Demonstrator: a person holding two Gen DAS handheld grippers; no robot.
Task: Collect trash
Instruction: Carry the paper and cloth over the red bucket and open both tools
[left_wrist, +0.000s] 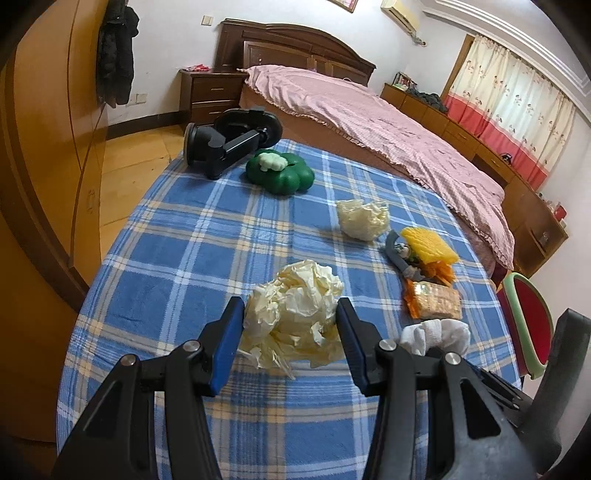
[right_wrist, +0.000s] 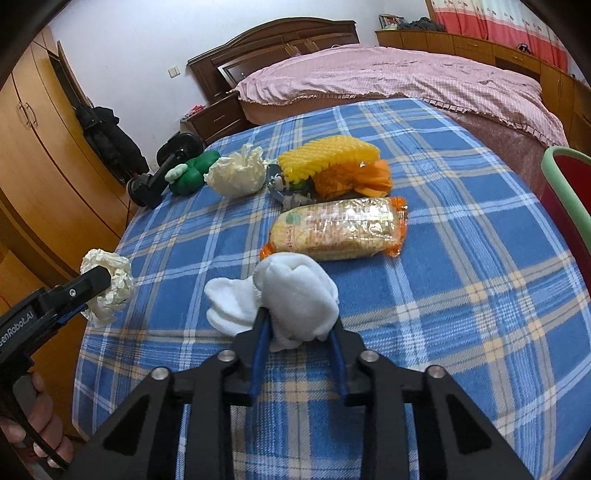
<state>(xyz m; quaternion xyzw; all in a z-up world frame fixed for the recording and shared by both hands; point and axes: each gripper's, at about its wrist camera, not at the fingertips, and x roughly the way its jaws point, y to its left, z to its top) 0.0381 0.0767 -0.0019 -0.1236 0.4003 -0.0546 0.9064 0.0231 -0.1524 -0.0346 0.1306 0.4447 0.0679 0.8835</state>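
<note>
My left gripper has its jaws around a crumpled cream paper ball on the blue plaid tablecloth, pads touching its sides. That ball and the left gripper show at the left in the right wrist view. My right gripper is shut on a white rolled sock, which also shows in the left wrist view. A second crumpled paper ball lies farther back.
A wrapped snack pack, a yellow sponge, an orange wrapper, a green clover-shaped container and a black suction mount lie on the table. A bed stands behind it. A red chair is at the right.
</note>
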